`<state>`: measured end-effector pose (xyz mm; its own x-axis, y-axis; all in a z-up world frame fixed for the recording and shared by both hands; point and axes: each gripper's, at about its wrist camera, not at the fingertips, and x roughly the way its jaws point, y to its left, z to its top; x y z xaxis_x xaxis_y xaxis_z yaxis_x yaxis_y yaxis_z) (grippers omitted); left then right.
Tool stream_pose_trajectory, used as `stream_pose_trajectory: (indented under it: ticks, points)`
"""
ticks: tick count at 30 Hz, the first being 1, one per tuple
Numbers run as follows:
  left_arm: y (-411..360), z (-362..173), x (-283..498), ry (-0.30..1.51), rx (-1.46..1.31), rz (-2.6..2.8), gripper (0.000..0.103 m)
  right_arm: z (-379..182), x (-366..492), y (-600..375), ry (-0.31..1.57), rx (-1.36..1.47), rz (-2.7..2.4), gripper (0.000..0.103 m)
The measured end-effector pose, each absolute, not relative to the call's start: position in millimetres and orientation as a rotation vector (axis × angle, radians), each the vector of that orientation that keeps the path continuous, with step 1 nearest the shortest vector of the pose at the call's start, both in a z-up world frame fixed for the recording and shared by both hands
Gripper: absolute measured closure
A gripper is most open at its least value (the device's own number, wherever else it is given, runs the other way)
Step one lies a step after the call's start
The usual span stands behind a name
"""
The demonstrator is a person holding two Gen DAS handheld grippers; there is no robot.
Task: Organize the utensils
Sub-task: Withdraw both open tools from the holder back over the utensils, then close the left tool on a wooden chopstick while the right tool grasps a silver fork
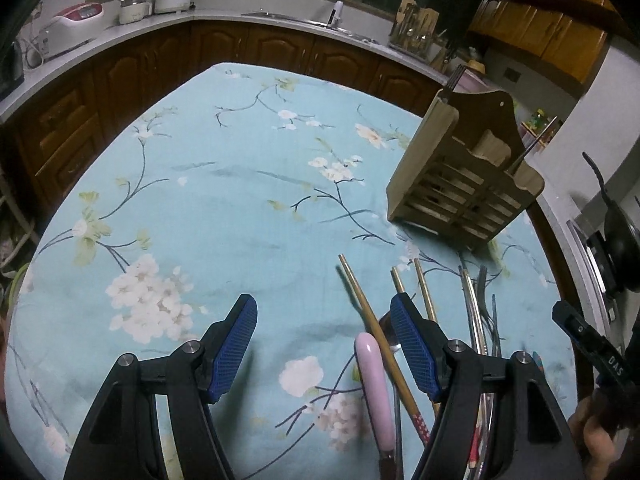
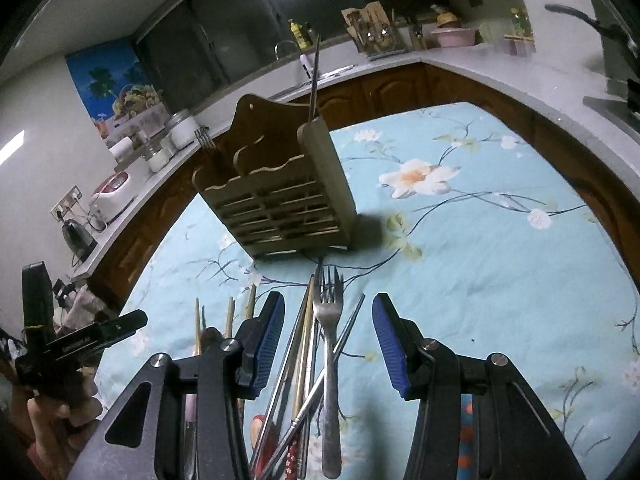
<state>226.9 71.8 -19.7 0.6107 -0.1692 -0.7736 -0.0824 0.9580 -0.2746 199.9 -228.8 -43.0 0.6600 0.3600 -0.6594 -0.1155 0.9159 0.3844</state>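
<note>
Right gripper (image 2: 328,340) open above fork (image 2: 329,344) and chopsticks (image 2: 298,360), wooden holder (image 2: 280,188) beyond

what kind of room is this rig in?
Almost certainly a home kitchen: an L-shaped counter over wooden cabinets with a sink and faucet, a rice cooker, and a wok at the right. Work happens on a table under a floral cloth.

One wooden utensil holder (image 2: 280,188) stands on one flowered tablecloth (image 1: 208,208), with one fork (image 2: 206,140) and one thin metal rod (image 2: 314,76) sticking out of it. One fork (image 2: 330,340) lies loose among several chopsticks (image 2: 304,344); their exact number is unclear. One pink handle (image 1: 376,392) shows.
</note>
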Motion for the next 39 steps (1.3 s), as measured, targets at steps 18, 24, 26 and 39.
stream_pose_trajectory:
  ticks: [18,24,26,39]
  points:
    - [56,-62,299,1.042,-0.290,-0.085,0.042,-77,262,-203,0.943,0.247,0.337,0.055]
    - [46,-76,313,1.058,-0.273,-0.102,0.051,-93,280,-193,0.996,0.216,0.342,0.055]
    - [43,-77,315,1.054,-0.254,-0.099,0.055,-97,284,-188,1.008,0.205,0.349,0.055]
    - [43,-77,319,1.046,-0.310,-0.152,0.096,-95,285,-199,0.990,0.224,0.328,0.077]
